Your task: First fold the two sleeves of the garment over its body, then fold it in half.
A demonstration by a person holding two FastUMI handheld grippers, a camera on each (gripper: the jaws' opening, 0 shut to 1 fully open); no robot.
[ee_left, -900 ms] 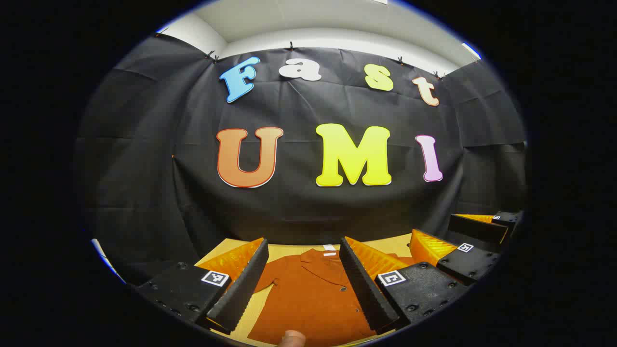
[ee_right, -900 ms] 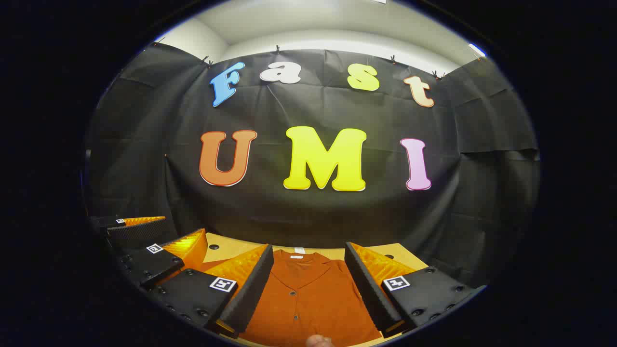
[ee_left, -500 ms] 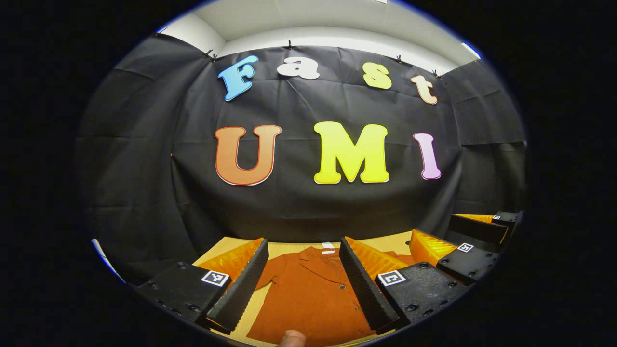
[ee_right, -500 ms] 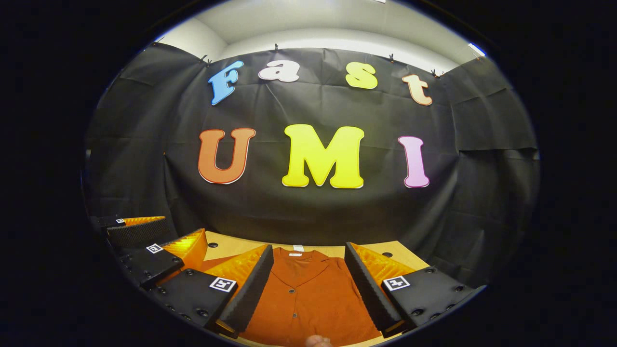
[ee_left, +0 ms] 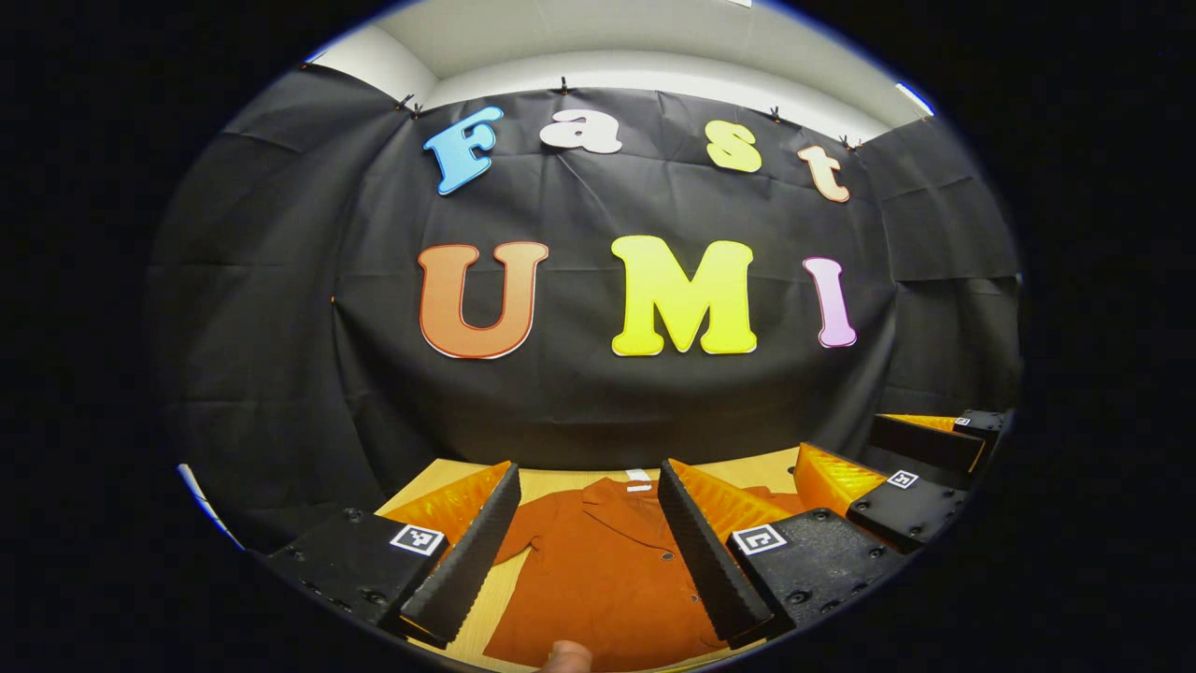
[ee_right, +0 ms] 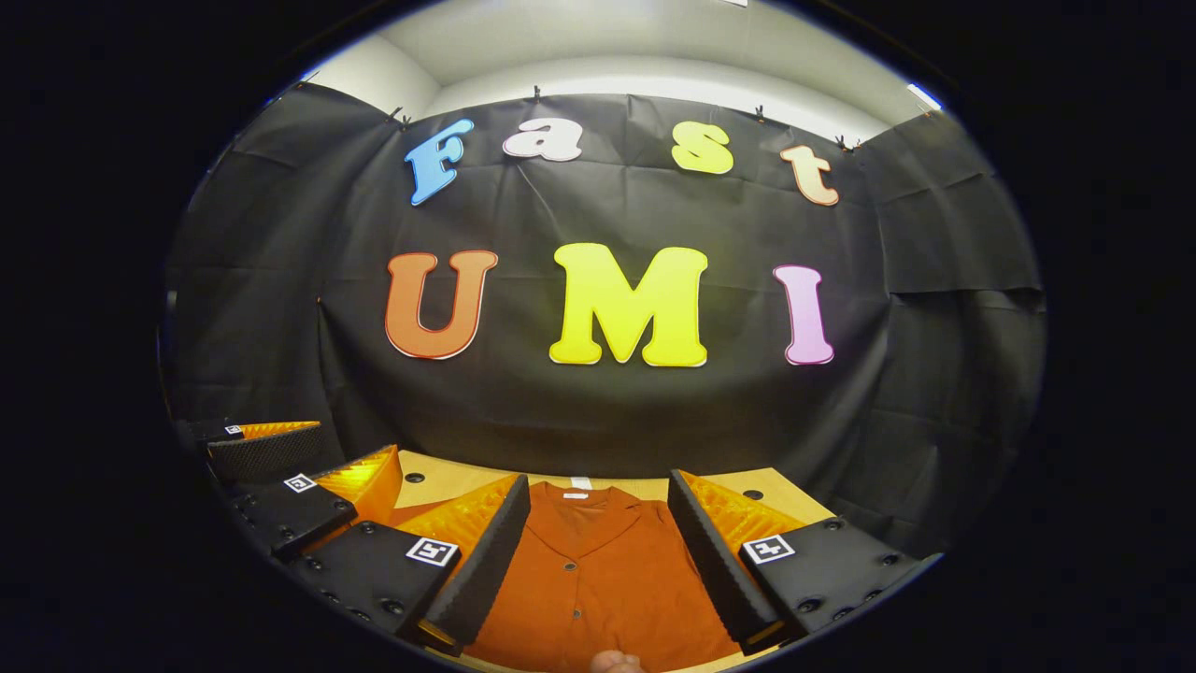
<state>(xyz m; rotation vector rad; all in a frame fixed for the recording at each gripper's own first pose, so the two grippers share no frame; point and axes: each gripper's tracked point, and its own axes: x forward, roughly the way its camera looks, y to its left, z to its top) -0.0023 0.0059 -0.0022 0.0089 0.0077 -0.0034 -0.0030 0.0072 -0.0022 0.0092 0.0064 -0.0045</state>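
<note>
A rust-orange buttoned shirt point(ee_left: 598, 570) lies flat on the light wooden table point(ee_left: 561, 481), collar toward the booth wall. One short sleeve point(ee_left: 521, 542) spreads out to its left. My left gripper point(ee_left: 587, 475) hovers open above the shirt's body, its fingers wide apart with nothing between them. In the right gripper view the shirt point(ee_right: 598, 579) shows its collar and button row between the spread fingers of my right gripper point(ee_right: 598, 482), also open and not touching the cloth. The two grippers stand side by side: the right gripper point(ee_left: 874, 453) at the right, the left gripper point(ee_right: 322, 449) at the left.
The black cloth wall rises just behind the table's far edge. Two small round holes point(ee_right: 408, 478) point(ee_right: 752, 494) mark the tabletop beside the shirt. A person's fingertip point(ee_left: 565, 657) point(ee_right: 617, 662) pokes in at the bottom edge of each view.
</note>
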